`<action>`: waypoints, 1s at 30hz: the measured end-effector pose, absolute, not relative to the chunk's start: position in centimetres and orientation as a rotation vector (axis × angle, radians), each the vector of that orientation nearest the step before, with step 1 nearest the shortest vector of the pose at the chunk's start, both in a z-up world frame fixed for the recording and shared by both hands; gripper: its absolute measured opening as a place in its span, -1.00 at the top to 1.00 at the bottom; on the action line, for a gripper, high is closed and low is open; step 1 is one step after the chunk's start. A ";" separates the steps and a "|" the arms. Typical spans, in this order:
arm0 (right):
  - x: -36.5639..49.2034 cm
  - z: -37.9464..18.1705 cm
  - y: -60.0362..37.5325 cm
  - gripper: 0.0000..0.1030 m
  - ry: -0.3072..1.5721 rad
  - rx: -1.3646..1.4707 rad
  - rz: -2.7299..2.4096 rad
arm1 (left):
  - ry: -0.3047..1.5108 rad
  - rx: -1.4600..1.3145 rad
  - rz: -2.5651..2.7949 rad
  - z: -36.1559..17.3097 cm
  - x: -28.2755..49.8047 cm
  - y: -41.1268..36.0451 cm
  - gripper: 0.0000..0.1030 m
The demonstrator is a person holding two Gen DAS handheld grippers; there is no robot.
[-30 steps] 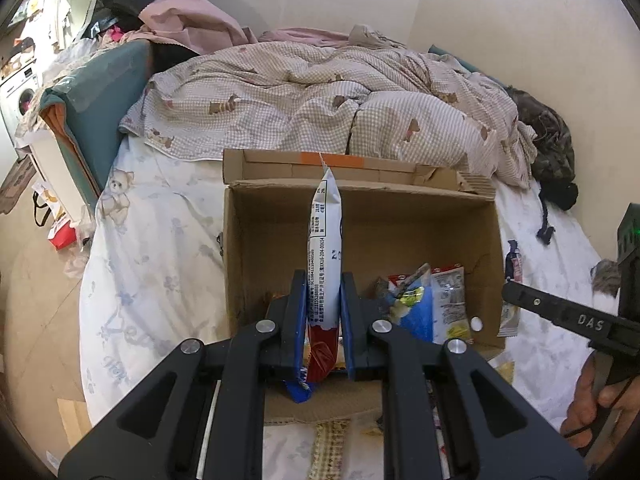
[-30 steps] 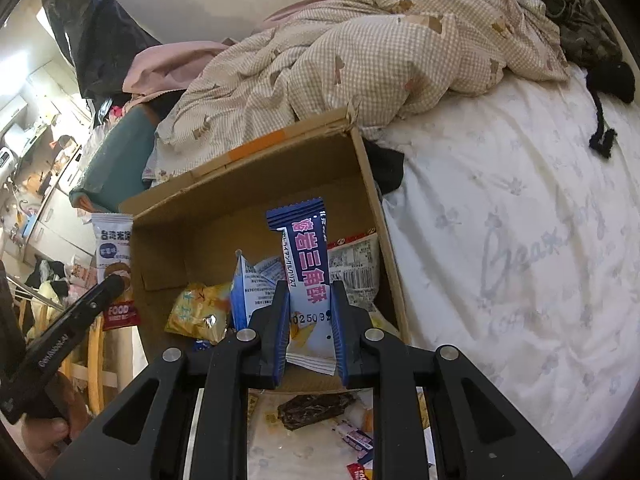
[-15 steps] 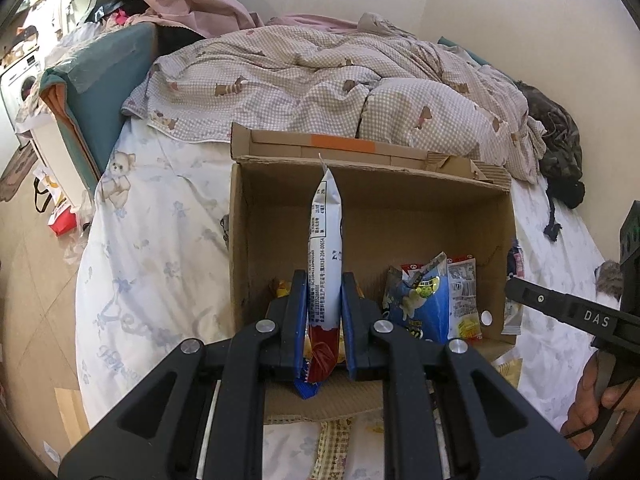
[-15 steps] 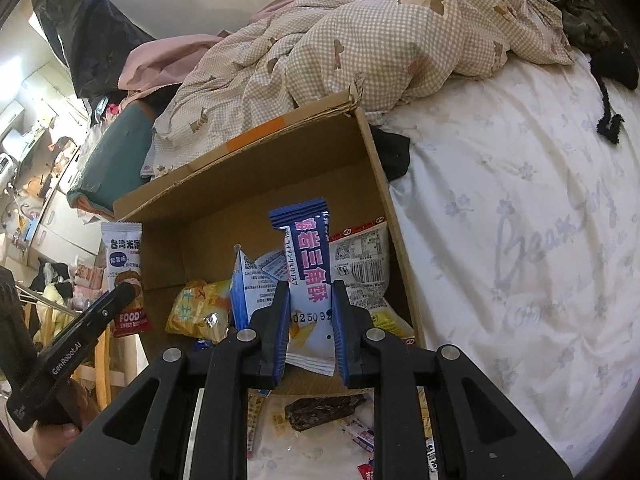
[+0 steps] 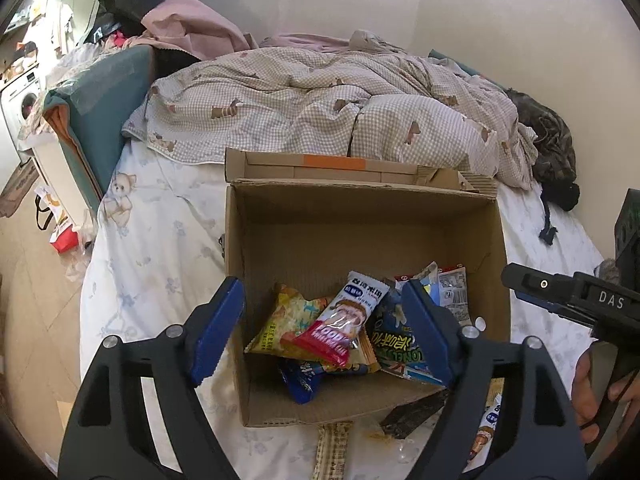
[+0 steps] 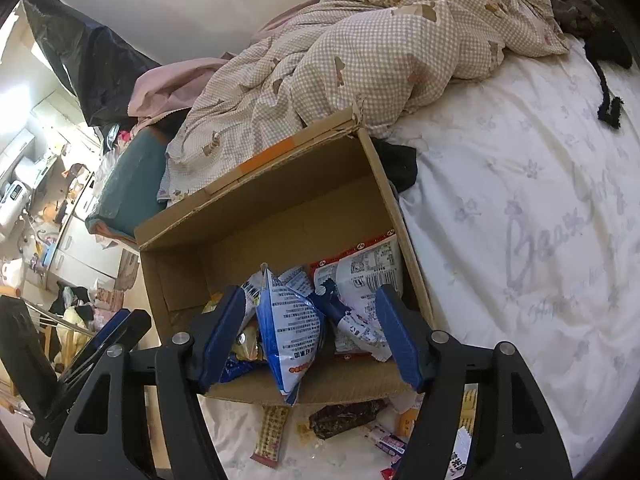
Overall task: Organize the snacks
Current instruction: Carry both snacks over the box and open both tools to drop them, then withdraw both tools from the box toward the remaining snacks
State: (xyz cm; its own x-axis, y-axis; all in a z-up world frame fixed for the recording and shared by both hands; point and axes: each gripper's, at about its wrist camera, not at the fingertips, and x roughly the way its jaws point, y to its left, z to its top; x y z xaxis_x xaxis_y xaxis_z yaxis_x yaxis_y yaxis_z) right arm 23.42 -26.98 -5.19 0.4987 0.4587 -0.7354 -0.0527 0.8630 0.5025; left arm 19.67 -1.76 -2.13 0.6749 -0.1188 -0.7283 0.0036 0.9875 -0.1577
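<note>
Left wrist view: the left gripper (image 5: pixel 324 320) hangs over the cardboard box (image 5: pixel 360 224) on the bed (image 5: pixel 160 240), its jaws just sprung wide, nothing between the pads. Below them a red-and-white packet (image 5: pixel 340 326) lies on a yellow packet (image 5: pixel 286 320), loose in the box. Only here do we see the hand (image 5: pixel 592 396) on the other tool's handle at the right edge, cut off by the frame.

Right wrist view: the right gripper (image 6: pixel 310 332) has also just opened, jaws wide and clear. A blue-and-white packet (image 6: pixel 290 324) leans over the box's near wall between them, touching neither pad as far as I can tell. This side alone shows the scatter of snacks (image 6: pixel 348 416) on the sheet in front of the box, partly hidden behind the gripper arms, labels too small to read
</note>
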 end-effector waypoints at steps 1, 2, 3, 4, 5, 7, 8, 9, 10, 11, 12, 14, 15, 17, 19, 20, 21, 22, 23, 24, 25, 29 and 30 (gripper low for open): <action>23.4 -5.2 -26.9 -0.36 1.009 0.445 0.322 | 0.831 -0.152 -0.068 -2.2 19.7 -1.7 -0.53; 23.4 -5.1 -26.9 -0.36 1.007 0.442 0.322 | 0.834 -0.157 -0.066 -2.3 19.7 -1.7 -0.53; 23.4 -5.1 -26.9 -0.36 1.004 0.438 0.322 | 0.837 -0.161 -0.063 -2.3 19.7 -1.6 -0.53; 23.3 -5.0 -26.9 -0.36 1.000 0.433 0.324 | 0.837 -0.162 -0.060 -2.3 19.6 -1.5 -0.53; 23.3 -4.9 -26.8 -0.36 0.998 0.430 0.325 | 0.837 -0.163 -0.057 -2.4 19.6 -1.4 -0.53; 23.3 -4.7 -26.7 -0.36 0.993 0.425 0.327 | 0.829 -0.164 -0.047 -2.4 19.4 -1.2 -0.53; 23.2 -4.7 -26.7 -0.36 0.989 0.422 0.328 | 0.822 -0.166 -0.043 -2.3 19.2 -1.1 -0.53; 23.2 -4.5 -26.7 -0.36 0.983 0.420 0.328 | 0.816 -0.168 -0.041 -2.3 19.1 -1.0 -0.53; 23.0 -4.4 -26.7 -0.36 0.975 0.419 0.329 | 0.812 -0.170 -0.040 -2.2 18.9 -0.9 -0.53; 22.9 -4.2 -26.7 -0.37 0.968 0.417 0.329 | 0.808 -0.168 -0.035 -2.1 18.8 -0.7 -0.53; 22.7 -4.0 -26.7 -0.37 0.962 0.414 0.328 | 0.803 -0.163 -0.029 -1.9 18.6 -0.7 -0.53; 22.4 -3.6 -26.7 -0.41 0.950 0.413 0.328 | 0.786 -0.151 -0.007 -1.4 18.0 -0.5 -0.53; 22.2 -3.3 -26.6 -0.43 0.941 0.415 0.330 | 0.778 -0.153 0.013 -1.1 17.6 -0.4 -0.53; 21.6 -3.0 -26.5 -0.50 0.932 0.414 0.339 | 0.769 -0.176 0.022 -0.6 16.9 -0.2 -0.53; 20.8 -2.7 -26.3 -0.50 0.932 0.411 0.352 | 0.774 -0.179 0.023 -0.2 16.3 -0.2 -0.61; 20.5 -2.7 -26.2 -0.51 0.934 0.410 0.354 | 0.775 -0.176 0.017 0.0 15.8 -0.3 -0.70; 20.1 -2.5 -26.1 -0.51 0.937 0.407 0.359 | 0.771 -0.172 0.010 0.2 15.4 -0.4 -0.75; 19.6 -2.3 -26.0 -0.52 0.940 0.401 0.367 | 0.765 -0.165 0.004 0.5 14.7 -0.4 -0.76; 19.2 -2.2 -25.9 -0.55 0.941 0.399 0.372 | 0.762 -0.162 0.004 0.6 14.3 -0.5 -0.77; 18.7 -2.0 -25.9 -0.58 0.940 0.399 0.380 | 0.761 -0.162 0.005 0.8 13.8 -0.4 -0.77; 18.3 -1.8 -25.8 -0.62 0.938 0.398 0.387 | 0.768 -0.170 0.005 0.8 13.2 -0.3 -0.77; 16.8 -1.6 -25.9 -0.66 0.938 0.380 0.392 | 0.801 -0.174 0.019 0.3 11.6 -0.1 -0.77; 16.4 -1.8 -25.9 -0.66 0.945 0.375 0.388 | 0.810 -0.166 0.025 0.1 11.2 -0.1 -0.77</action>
